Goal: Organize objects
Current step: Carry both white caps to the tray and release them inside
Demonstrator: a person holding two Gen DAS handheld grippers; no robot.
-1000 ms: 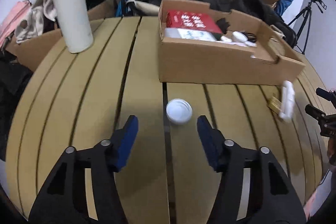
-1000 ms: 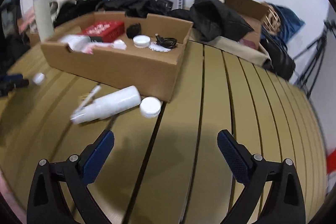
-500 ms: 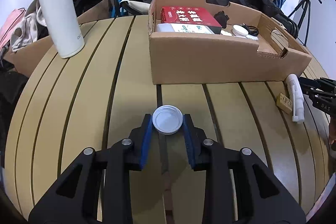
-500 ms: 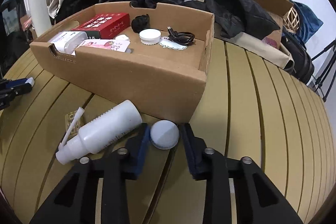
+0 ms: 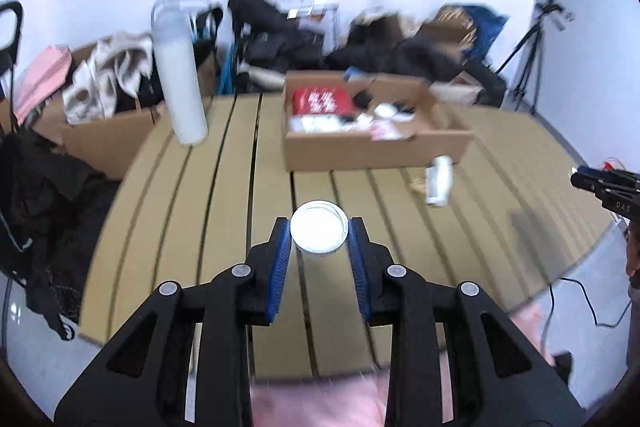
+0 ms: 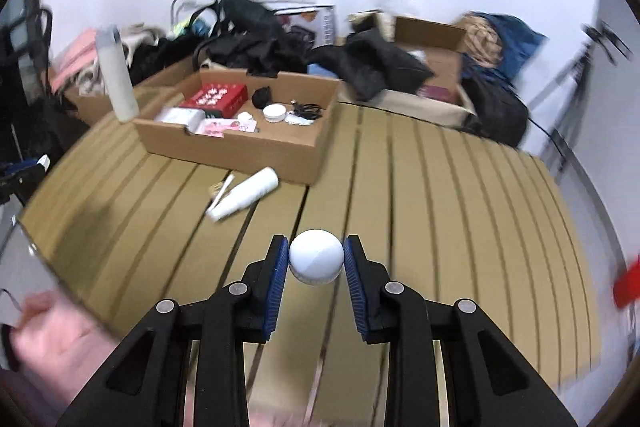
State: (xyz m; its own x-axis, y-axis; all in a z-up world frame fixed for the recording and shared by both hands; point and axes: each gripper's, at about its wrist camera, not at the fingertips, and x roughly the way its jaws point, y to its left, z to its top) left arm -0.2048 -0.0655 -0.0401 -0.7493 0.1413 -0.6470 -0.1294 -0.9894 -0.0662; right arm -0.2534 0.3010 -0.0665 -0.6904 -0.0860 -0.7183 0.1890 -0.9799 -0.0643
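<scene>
L gripper (image 5: 319,235): jaws clenched on white lid (image 5: 319,226), above counter (image 5: 224,187).
R gripper (image 6: 316,259): jaws grasping white cap (image 6: 316,255), off counter.
Box (image 6: 240,147): far side; bottle (image 6: 246,193) lies beside it.

Each wrist camera sits just behind its own black fingers, angled down over the slatted wooden table (image 5: 224,211) from raised positions, the left view facing the cardboard box (image 5: 372,147) from its front left, the right from its front right, both sharing box, white bottle (image 6: 244,193) and cluttered back wall.
</scene>
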